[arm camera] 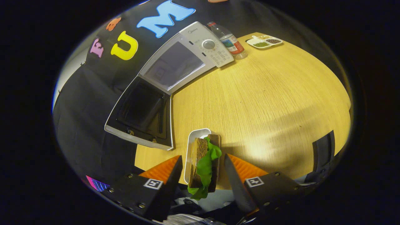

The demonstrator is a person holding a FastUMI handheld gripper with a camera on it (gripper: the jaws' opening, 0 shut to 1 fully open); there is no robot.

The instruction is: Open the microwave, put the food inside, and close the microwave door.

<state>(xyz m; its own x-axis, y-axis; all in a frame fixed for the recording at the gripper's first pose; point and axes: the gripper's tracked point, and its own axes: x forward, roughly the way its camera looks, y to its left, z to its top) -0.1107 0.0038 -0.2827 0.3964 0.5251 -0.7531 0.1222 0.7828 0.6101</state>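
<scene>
The gripper (202,170) has its jaws spread wide, with the sandwich (203,162) and its white tray (191,150) lying between them; there is a clear gap on each side, so neither jaw presses on the food and nothing is held. The tray sits at the near edge of the surface (265,103), with the sandwich, brown bread with a green leaf spilling out, resting on edge in it. Beyond the jaws and off to one side stands the microwave (184,59), its door (142,112) swung fully open and hanging out past the edge of the surface. So the first step looks done: the oven is open. The food has not gone in yet, and the door is yet to be closed; I judge the task at about a third, with the grasp of the tray or sandwich the step now in hand. Past the microwave stand a bottle (229,40) and, at the far edge, a small dish (265,41) with divided compartments of something green and brown. The oven's cavity reads as a pale, washed-out rectangle, so whether a turntable or anything else sits inside cannot be told. The near end of the tray is cut off behind the jaws, and the clutter below them is too dark to make out.
</scene>
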